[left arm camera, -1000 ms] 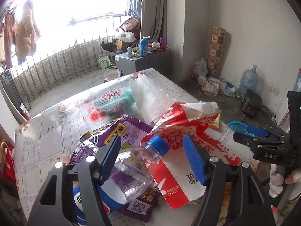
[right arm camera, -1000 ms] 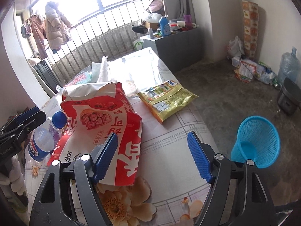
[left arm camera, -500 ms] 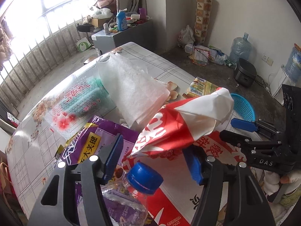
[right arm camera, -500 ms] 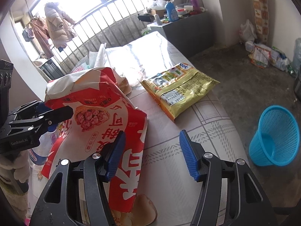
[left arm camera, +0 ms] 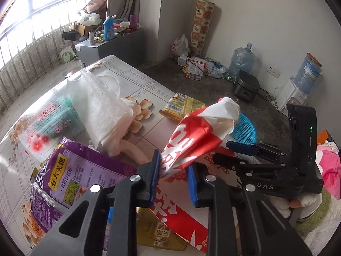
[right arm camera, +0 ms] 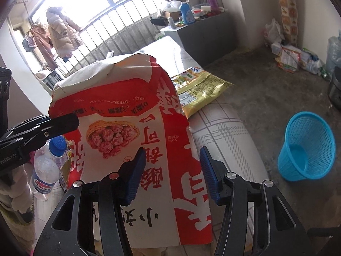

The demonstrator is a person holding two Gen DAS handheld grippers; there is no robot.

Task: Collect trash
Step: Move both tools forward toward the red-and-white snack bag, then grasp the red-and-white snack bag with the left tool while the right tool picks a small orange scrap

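Grid-patterned tablecloth [left arm camera: 147, 81] strewn with wrappers; blue basket [right arm camera: 307, 147] on bare concrete floor. Left gripper [left arm camera: 173, 177] closing on red-and-white bag [right arm camera: 132, 132]; right gripper [right arm camera: 172, 172] half-wide, closing around its lower edge.

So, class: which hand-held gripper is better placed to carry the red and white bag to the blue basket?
Probably right: the blue basket sits on its side. The left hand-held gripper is closing on the bag's bunched top.

Crumpled red-and-white bag [right arm camera: 136, 132], upright
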